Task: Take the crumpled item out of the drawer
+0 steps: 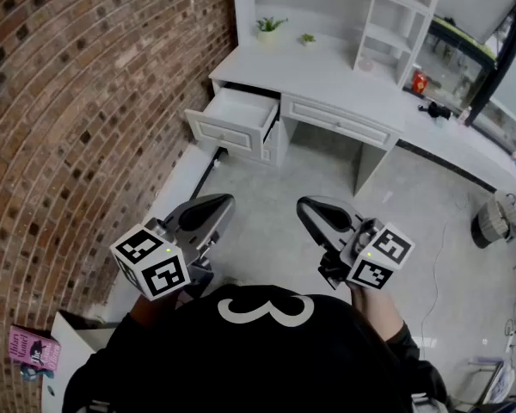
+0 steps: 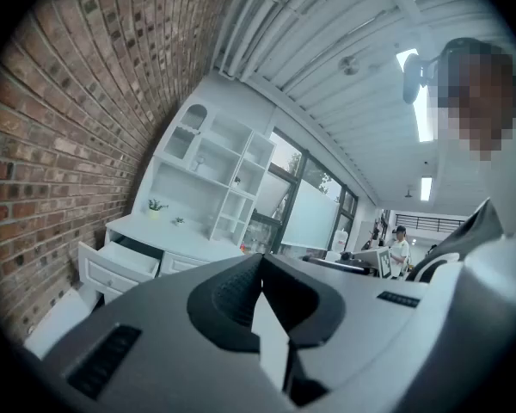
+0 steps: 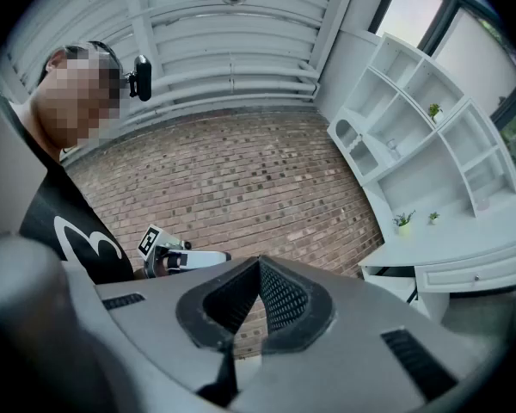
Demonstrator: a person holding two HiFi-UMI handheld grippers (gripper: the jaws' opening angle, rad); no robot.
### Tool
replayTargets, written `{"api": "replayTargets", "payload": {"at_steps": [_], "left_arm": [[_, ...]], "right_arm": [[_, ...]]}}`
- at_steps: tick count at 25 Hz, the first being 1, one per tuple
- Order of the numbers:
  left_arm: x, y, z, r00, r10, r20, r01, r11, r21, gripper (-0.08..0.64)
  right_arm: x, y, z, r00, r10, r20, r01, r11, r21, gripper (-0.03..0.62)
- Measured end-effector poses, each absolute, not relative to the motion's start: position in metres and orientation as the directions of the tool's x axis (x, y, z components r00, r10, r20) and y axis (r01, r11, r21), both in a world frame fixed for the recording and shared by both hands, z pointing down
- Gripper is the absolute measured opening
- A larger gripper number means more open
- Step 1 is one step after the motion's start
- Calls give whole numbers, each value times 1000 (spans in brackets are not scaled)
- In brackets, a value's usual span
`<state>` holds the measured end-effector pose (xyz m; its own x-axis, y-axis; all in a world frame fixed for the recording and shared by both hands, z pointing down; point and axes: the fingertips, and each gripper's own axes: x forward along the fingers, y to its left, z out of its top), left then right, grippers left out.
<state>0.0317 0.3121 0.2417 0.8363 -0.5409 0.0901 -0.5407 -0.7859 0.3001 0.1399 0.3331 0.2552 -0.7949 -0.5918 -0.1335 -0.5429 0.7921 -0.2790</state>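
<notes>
The open white drawer (image 1: 233, 117) sticks out of the desk's left end, far across the floor from me; what shows of its inside is pale, and no crumpled item can be made out there. My left gripper (image 1: 217, 203) and right gripper (image 1: 308, 206) hang side by side in front of my chest, both pointing toward the desk. Each is shut with nothing between its jaws. The left gripper view shows its jaws (image 2: 260, 261) pressed together, with the drawer (image 2: 112, 261) low on the left. In the right gripper view the jaws (image 3: 260, 267) also meet, and the left gripper (image 3: 179, 255) appears beyond them.
A brick wall (image 1: 77, 119) runs along the left. The white desk (image 1: 344, 84) carries a shelf unit (image 1: 387, 15), two small plants (image 1: 269, 27) and a red object (image 1: 419, 82). A pink book (image 1: 33, 349) lies at lower left. A grey bin (image 1: 490, 224) stands at the right.
</notes>
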Motion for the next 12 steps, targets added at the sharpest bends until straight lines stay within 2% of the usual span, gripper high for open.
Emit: {"api": "replayTargets", "payload": {"at_steps": [12], "left_arm": [[37, 310, 248, 830, -550, 89, -548, -778, 307, 2]], "right_arm": [[146, 336, 253, -799, -589, -123, -551, 798, -243, 11]]}}
